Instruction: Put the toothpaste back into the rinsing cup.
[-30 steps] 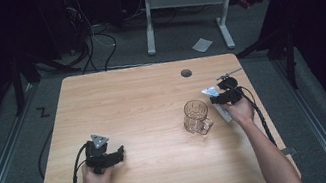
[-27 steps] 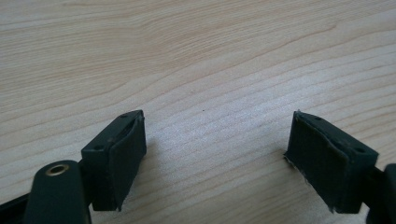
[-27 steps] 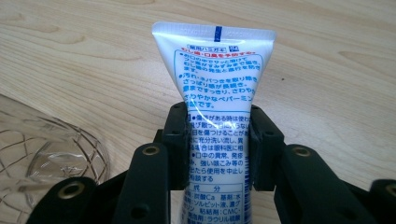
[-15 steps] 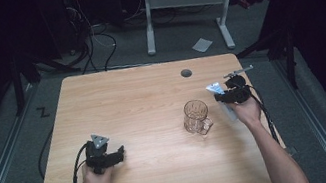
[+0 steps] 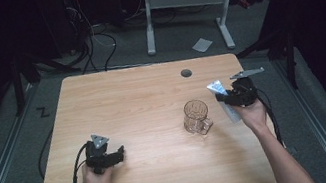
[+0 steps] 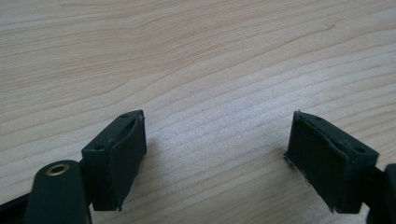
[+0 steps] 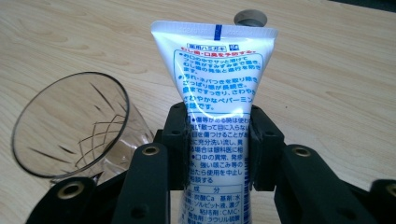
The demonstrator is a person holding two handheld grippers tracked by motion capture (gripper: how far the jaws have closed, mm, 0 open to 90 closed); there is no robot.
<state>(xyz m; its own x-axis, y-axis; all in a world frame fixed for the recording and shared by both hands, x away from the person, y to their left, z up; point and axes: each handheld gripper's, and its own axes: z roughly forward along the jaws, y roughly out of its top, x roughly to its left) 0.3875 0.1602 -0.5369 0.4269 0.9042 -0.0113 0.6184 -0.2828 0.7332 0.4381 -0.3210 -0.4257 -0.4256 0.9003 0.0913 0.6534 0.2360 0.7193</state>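
Right gripper (image 7: 217,140) pinches a toothpaste tube (image 7: 215,88) across its middle, both jaws pressed flat on the printed sides. Tube is held off the table (image 5: 128,107), just right of the glass (image 5: 196,116); they look apart in the high view. In the right gripper view the glass (image 7: 70,123) sits low left of the tube with its mouth open toward the camera.

Step in hand looks like carrying the tube over to drop it in the glass. To do it well: keep the pinch firm but not crushing, since a soft tube can slip or squirt; bring it above the rim, tilt it upright, lower it centred so it doesn't knock the light glass over, then let go.

Tube's long axis runs along the jaws, crimped flat end pointing away from the hand toward the far edge, cap end hidden under the gripper.

Left gripper (image 6: 215,154) rests idle near the front left of the table, jaws spread wide, nothing between them
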